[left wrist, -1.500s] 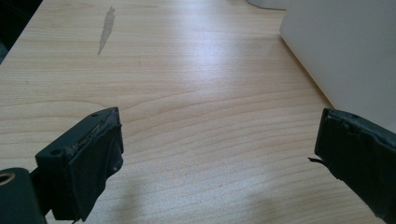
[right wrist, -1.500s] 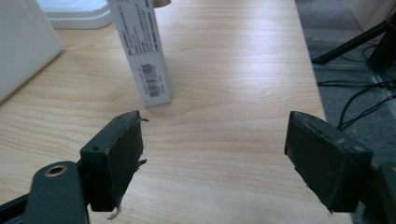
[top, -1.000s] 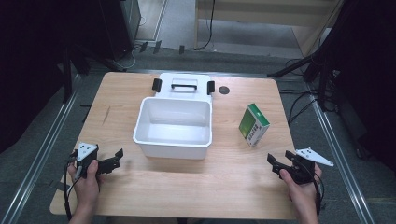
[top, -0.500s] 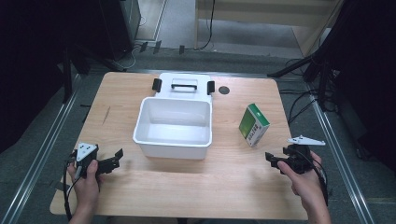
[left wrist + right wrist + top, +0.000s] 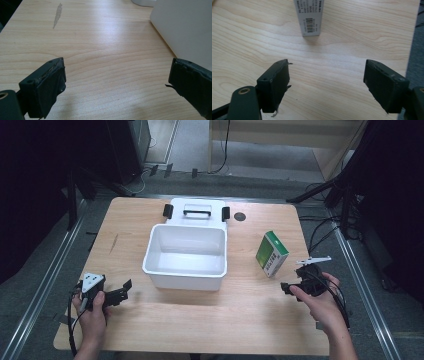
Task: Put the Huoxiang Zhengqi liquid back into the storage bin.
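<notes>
The green-and-white carton [image 5: 271, 253] stands upright on the pale wood table [image 5: 250, 310], right of the smooth white rectangular bin [image 5: 186, 256]. Your right gripper [image 5: 287, 287] sits near the carton, jaws spread. Your left gripper [image 5: 125, 290] rests near the bin, jaws spread too.

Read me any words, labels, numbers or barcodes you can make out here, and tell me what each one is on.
Nothing reads clearly.
Green box, grey side panel: lines of small print and a barcode, too blurred to read.
Green box, front face: a pale label, too small to read.
White bin: no text visible.
</notes>
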Demonstrator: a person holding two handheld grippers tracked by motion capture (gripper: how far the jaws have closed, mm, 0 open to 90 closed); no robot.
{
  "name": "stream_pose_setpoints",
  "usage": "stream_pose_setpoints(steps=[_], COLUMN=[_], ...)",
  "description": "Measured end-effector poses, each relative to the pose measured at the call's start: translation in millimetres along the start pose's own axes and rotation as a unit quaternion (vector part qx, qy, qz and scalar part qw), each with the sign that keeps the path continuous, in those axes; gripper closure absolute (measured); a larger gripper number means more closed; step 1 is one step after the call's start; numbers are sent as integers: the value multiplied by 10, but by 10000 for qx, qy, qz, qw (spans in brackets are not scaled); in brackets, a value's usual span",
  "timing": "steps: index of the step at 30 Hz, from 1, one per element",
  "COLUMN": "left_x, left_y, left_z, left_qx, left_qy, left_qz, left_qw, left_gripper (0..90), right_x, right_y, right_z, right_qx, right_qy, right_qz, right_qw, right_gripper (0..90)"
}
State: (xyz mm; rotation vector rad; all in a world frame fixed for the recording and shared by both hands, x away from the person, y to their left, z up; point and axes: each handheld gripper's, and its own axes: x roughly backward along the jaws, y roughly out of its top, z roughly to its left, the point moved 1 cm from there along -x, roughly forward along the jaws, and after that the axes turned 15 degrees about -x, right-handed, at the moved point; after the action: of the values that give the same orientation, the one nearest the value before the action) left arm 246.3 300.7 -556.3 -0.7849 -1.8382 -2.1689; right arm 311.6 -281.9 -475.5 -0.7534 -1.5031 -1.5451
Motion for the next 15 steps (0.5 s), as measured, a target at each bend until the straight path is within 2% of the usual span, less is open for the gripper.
stream_pose_setpoints(steps=[3, 4, 5, 6, 8, 12, 15], left_x=[0, 0, 0, 0, 0, -2, -2], left_y=[0, 0, 0, 0, 0, 0, 0], left_z=[0, 0, 0, 0, 1, 2, 2], left_qx=[4, 4, 5, 6, 6, 9, 16], left_qy=[-5, -5, -4, -5, -8, -11, -12], left_qz=[0, 0, 0, 2, 4, 3, 5], left_qw=[10000, 10000, 10000, 10000, 10000, 10000, 10000], left_gripper=[21, 21, 21, 21, 21, 21, 21], right_x=[7, 7, 14, 15, 21, 51, 68], right_y=[82, 82, 137, 167, 194, 337, 419], right_z=[35, 35, 64, 72, 87, 128, 144], right_qx=[93, 93, 142, 202, 222, 286, 301], right_qy=[-137, -137, -201, -251, -291, -506, -472], right_qz=[276, 276, 468, 545, 592, 915, 1104], right_qw=[9995, 9995, 9986, 9980, 9976, 9941, 9923], right_gripper=[173, 173, 159, 153, 153, 133, 132])
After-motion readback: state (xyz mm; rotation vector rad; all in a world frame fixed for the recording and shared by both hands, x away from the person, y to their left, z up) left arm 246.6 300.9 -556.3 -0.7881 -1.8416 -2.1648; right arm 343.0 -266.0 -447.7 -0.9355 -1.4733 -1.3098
